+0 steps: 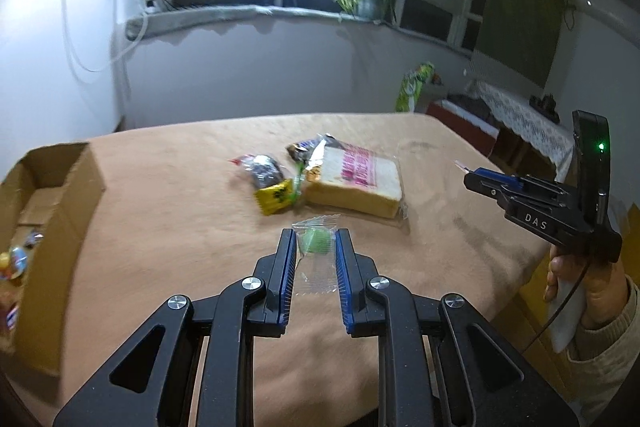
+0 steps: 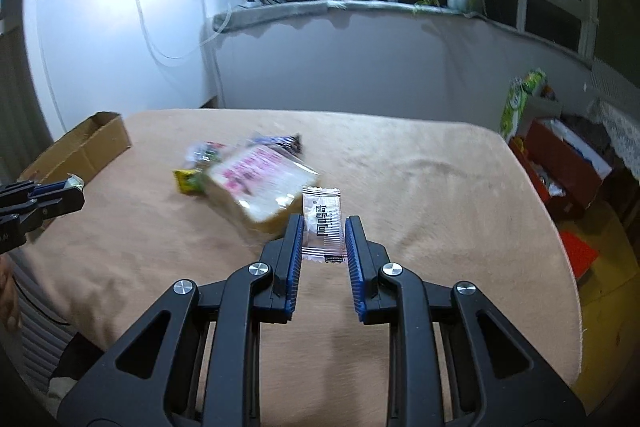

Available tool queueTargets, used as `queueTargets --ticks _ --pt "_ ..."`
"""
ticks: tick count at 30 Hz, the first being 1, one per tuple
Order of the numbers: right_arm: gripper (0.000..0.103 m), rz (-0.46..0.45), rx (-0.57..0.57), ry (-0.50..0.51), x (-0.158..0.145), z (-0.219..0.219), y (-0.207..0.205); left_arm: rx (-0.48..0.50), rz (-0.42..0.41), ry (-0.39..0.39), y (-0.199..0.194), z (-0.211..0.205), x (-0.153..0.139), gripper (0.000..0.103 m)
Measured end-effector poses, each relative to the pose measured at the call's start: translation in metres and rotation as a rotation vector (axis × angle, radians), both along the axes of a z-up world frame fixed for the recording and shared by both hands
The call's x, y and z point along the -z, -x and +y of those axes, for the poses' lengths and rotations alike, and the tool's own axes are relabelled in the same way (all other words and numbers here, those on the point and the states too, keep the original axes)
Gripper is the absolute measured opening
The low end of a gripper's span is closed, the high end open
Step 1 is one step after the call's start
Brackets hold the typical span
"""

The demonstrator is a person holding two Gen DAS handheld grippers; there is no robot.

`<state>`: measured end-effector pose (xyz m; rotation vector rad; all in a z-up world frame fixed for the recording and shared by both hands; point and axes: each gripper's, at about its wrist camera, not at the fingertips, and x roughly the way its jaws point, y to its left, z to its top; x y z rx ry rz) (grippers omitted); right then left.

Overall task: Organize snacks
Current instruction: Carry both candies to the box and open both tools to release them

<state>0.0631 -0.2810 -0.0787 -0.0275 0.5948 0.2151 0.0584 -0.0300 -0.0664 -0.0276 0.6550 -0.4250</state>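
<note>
Holding one small packet in each gripper, you have both tools raised above the table, which is covered in a tan cloth. Your left gripper is clenched on a clear sachet with a green sweet inside; the blue pads press its two sides, and its crimped upper edge sticks out past the fingertips. Your right gripper is clamped on a white sachet printed with black characters, its top edge also standing clear of the pads. In the left wrist view that right gripper shows side-on at the far right, with your hand wrapped around its handle and a sliver of wrapper at its tip.

On the cloth beyond both grippers lies a loose cluster of snacks. A bagged slab of sliced bread with pink print is the largest. Touching its left side are a yellow packet, a dark packet and a brown bar wrapper. A cardboard box sits open at the table's left edge, well apart from that cluster, with a few colourful wrapped snacks already at its bottom.
</note>
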Motion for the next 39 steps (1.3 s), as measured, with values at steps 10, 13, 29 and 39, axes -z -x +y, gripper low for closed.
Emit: queueTargets --ticks 10,13,29,39 --pt "0.022 -0.022 -0.134 0.039 -0.019 0.083 0.009 -0.138 -0.054 0.065 0.031 0.071 -0.009 0.018" --pt "0.022 -0.032 -0.178 0.053 -0.023 0.113 0.01 -0.186 -0.066 0.071 0.036 0.093 -0.012 0.018" --pt "0.022 -0.075 -0.387 0.12 -0.045 0.252 -0.016 -0.339 -0.156 0.045 0.044 0.174 -0.03 0.018" --pt "0.022 -0.067 -0.573 0.122 -0.033 0.354 -0.048 -0.413 -0.058 0.071 0.01 0.228 0.01 0.018"
